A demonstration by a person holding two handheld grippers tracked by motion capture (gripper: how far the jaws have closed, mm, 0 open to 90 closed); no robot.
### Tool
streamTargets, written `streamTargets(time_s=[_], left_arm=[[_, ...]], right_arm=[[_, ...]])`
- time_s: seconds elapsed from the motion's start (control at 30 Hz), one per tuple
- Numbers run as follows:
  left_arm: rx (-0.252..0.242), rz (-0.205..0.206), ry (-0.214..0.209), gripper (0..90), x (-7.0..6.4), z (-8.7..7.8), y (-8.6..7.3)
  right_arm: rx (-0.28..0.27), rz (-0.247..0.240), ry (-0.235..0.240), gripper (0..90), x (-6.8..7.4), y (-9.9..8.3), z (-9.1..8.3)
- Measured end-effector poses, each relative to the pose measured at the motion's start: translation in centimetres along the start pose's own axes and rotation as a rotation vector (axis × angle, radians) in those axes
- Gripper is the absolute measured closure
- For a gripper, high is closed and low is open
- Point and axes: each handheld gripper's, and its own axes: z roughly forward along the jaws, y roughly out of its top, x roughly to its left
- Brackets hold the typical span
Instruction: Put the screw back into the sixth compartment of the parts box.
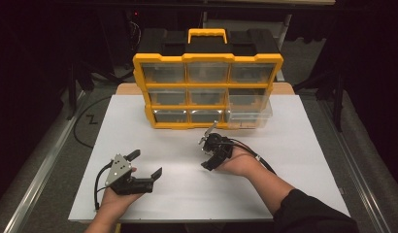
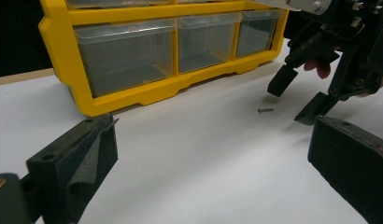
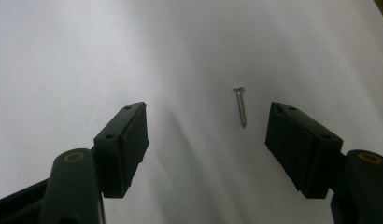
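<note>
Screw (image 3: pixel 240 106) flat on table (image 1: pixel 294 145) before organizer (image 1: pixel 207 92), between spread-apart right gripper (image 3: pixel 207 135) jaws, nearer one jaw, axis pointing away; left gripper (image 1: pixel 144 164) gaping, farther off.

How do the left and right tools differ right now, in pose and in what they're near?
The right tool points down at the white sheet, its jaws on either side of a small screw; the left tool lies more level, aimed across the sheet, with nothing between its jaws. The right sits close to the yellow organiser; the left is nearer the person. Both are open and hold nothing.
</note>
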Motion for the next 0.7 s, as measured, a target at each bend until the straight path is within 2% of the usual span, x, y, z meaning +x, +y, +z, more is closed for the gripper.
streamTargets(time_s=[0.23,0.53,0.7], left_arm=[[0.0,-0.002,-0.001,2.3,0.0,0.0,0.0],[0.004,0.0,-0.001,2.3,0.0,0.0,0.0],[0.005,0.002,-0.003,2.3,0.0,0.1,0.0]], right_arm=[[-0.006,0.032,0.014,39.6,-0.5,0.2,0.6],[-0.024,0.045,0.02,60.9,-1.3,0.2,0.7],[-0.032,0.048,0.002,70.3,-1.5,0.2,0.8]])
